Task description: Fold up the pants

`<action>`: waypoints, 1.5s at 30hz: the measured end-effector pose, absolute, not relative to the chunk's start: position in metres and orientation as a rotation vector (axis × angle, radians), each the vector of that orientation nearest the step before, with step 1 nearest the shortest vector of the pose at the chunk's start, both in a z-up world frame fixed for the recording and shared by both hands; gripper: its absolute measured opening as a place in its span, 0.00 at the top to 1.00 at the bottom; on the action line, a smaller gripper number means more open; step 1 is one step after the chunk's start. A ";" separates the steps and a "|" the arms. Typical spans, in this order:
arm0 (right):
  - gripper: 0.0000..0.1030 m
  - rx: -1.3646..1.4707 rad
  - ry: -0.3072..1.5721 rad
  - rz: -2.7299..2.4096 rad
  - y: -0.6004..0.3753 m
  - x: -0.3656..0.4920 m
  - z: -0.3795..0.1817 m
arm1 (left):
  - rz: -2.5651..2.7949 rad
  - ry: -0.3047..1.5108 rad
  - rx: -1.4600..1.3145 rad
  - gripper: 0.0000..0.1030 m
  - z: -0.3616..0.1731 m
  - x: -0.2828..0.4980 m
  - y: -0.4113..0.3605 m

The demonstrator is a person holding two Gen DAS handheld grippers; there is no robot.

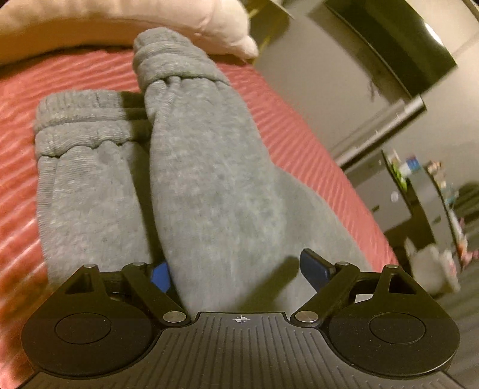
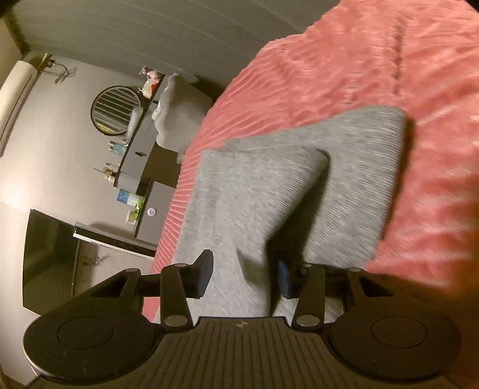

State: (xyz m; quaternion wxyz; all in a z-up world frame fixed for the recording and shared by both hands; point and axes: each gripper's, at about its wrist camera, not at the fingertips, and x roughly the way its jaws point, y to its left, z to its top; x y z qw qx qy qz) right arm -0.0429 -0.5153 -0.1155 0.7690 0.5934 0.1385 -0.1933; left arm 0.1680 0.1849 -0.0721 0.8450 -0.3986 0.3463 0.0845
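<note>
Grey sweatpants (image 1: 191, 185) lie on a pink ribbed bedspread (image 1: 60, 77). In the left wrist view one leg is raised and runs from between my fingers up to its cuff (image 1: 167, 59); the other leg lies flat to the left, cuff (image 1: 83, 116) at the far end. My left gripper (image 1: 236, 272) stands open with the raised leg's cloth between its blue pads. In the right wrist view the pants (image 2: 299, 185) show a folded layer lifted off the lower one. My right gripper (image 2: 245, 275) is open around that lifted cloth.
A pale pillow (image 1: 179, 21) lies beyond the cuffs. The bed edge (image 1: 344, 179) drops off to the right. A dark dresser (image 2: 149, 179) with small items, a round mirror (image 2: 116, 110) and a TV (image 1: 389, 39) stand beside the bed.
</note>
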 end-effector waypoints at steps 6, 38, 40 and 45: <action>0.95 1.181 0.329 -0.445 -0.524 -0.015 -0.096 | 0.198 0.769 -0.958 0.85 -0.071 0.179 0.206; 0.72 0.403 0.485 -0.330 -0.382 0.049 -0.022 | -0.084 0.694 -0.234 0.16 -0.013 0.137 0.018; 0.72 0.303 0.507 -0.130 -0.329 0.088 -0.023 | -0.136 0.726 -0.175 0.17 -0.033 0.151 -0.020; 0.72 0.189 0.581 0.099 -0.252 0.158 -0.042 | -0.101 0.712 -0.092 0.12 -0.069 0.177 -0.059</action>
